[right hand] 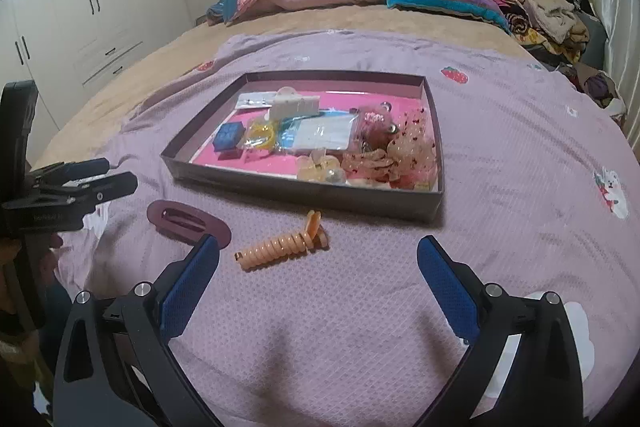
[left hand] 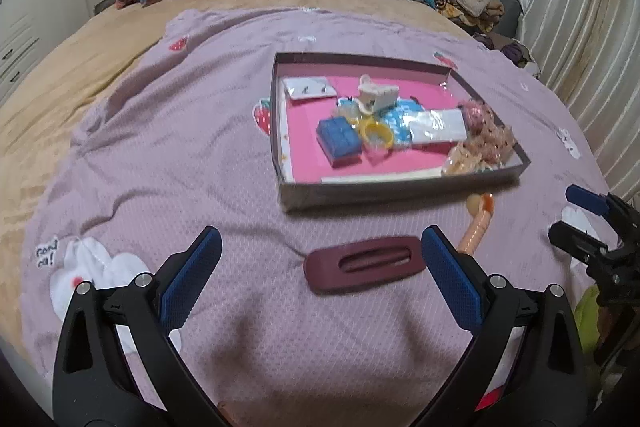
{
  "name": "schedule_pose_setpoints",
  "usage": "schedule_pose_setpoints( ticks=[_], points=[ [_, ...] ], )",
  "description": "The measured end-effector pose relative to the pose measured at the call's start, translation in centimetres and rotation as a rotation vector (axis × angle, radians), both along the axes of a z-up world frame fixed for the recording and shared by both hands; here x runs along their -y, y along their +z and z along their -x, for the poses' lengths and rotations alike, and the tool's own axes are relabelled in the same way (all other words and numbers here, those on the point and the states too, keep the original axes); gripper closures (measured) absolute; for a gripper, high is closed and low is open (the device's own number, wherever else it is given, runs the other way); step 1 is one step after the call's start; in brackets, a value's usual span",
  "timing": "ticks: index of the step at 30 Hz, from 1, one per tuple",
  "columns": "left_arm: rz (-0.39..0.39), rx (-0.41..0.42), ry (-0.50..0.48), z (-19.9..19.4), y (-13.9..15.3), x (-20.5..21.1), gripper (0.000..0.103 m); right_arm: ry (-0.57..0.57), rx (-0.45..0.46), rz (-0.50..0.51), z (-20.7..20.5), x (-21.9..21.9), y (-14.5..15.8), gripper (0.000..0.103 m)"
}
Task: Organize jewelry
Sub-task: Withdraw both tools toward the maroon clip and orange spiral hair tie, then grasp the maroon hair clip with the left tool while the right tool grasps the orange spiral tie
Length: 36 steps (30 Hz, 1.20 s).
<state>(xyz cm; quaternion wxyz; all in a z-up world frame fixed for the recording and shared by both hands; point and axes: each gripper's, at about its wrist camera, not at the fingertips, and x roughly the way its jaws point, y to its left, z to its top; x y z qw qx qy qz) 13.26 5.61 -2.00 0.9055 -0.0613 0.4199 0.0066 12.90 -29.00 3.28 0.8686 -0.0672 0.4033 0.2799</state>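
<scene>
Left tool spread, empty; maroon clip between tips (lower centre). Right tool spread near coil clip. Next: pinch, move to tray.

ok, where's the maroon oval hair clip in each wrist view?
Left wrist: maroon hair clip lies low centre, between the left gripper fingers.
Right wrist: clip sits lower left, near the left fingertip.
Shared landmark: tray just beyond it.

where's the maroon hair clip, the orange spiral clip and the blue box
maroon hair clip (left hand: 364,264): left wrist view, on its slotted middle
orange spiral clip (right hand: 276,247): right wrist view, on its coiled body
blue box (left hand: 339,140): left wrist view, on its lid
</scene>
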Motion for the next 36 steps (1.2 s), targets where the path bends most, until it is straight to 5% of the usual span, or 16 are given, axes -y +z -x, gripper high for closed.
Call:
schedule_pose_setpoints(
  ticks=[21,29,33,36],
  points=[
    [0.004,-0.043,-0.122,-1.3,-2.8,0.9,0.01,-0.071,-0.054,0.023,-0.4,0.5,-2.1,0.004],
    [-0.042,-0.08,-0.304,-2.5,-4.7,3.0,0.01,-0.081,-0.124,0.0,-1.5,0.3,-3.1,0.005],
    [-0.059,-0.093,-0.345,-3.2,-5.8,3.7,0.019,-0.068,-0.16,-0.004,-2.1,-0.5,-3.9,0.005],
    [-0.041,-0.109,-0.36,-3.6,-6.8,3.7,0.027,-0.04,-0.186,0.002,-2.6,-1.7,-4.8,0.02]
  ],
)
